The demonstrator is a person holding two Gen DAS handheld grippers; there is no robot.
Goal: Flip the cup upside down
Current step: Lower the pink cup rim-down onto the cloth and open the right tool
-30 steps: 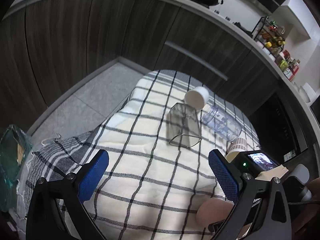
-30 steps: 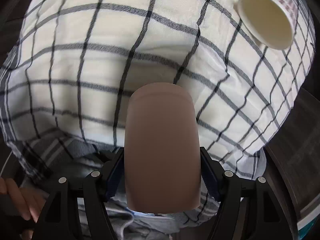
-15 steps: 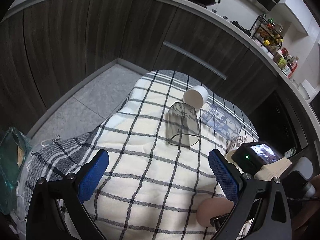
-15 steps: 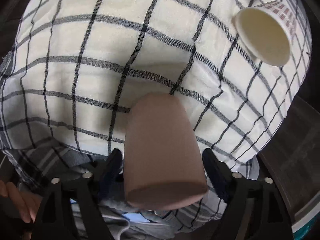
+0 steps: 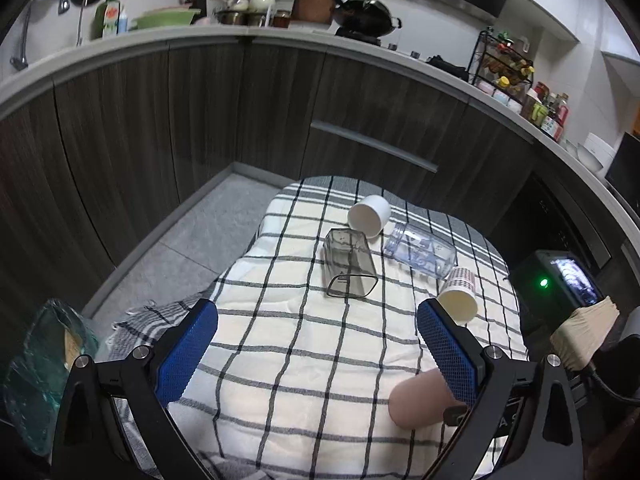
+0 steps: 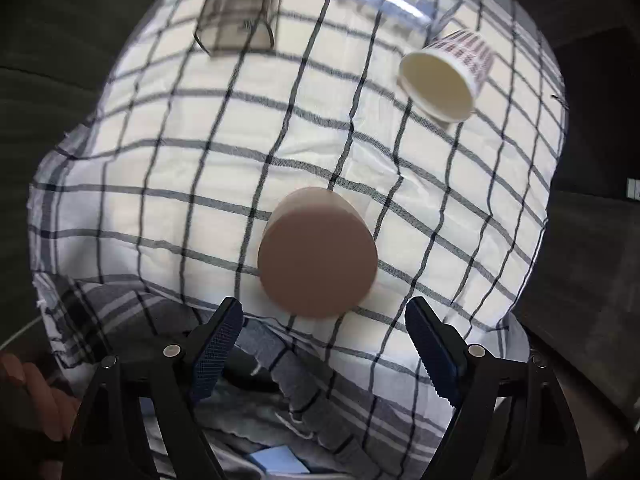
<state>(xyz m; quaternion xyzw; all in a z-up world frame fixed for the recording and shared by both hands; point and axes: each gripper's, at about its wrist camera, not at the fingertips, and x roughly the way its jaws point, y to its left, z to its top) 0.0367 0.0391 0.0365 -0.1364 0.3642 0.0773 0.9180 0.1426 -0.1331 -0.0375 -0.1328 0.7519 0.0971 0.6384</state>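
A brown cup [image 6: 317,254] stands upside down on the checked cloth [image 6: 192,152], its flat base up. My right gripper [image 6: 324,346] is open, its blue-padded fingers apart just behind the cup and not touching it. In the left wrist view the brown cup [image 5: 416,402] shows at the lower right, partly behind my right finger. My left gripper [image 5: 316,344] is open and empty above the near part of the cloth [image 5: 280,340].
On the cloth lie a patterned paper cup [image 6: 446,76] [image 5: 459,296], a smoky square glass [image 5: 350,266] [image 6: 240,20], a clear tumbler [image 5: 420,250] and a white cup [image 5: 369,215], all on their sides. Dark kitchen cabinets [image 5: 200,112] stand behind.
My right gripper has let go of the brown cup, opened and pulled back. The cup now stands free, base up. The left gripper has tilted up, showing more of the kitchen.
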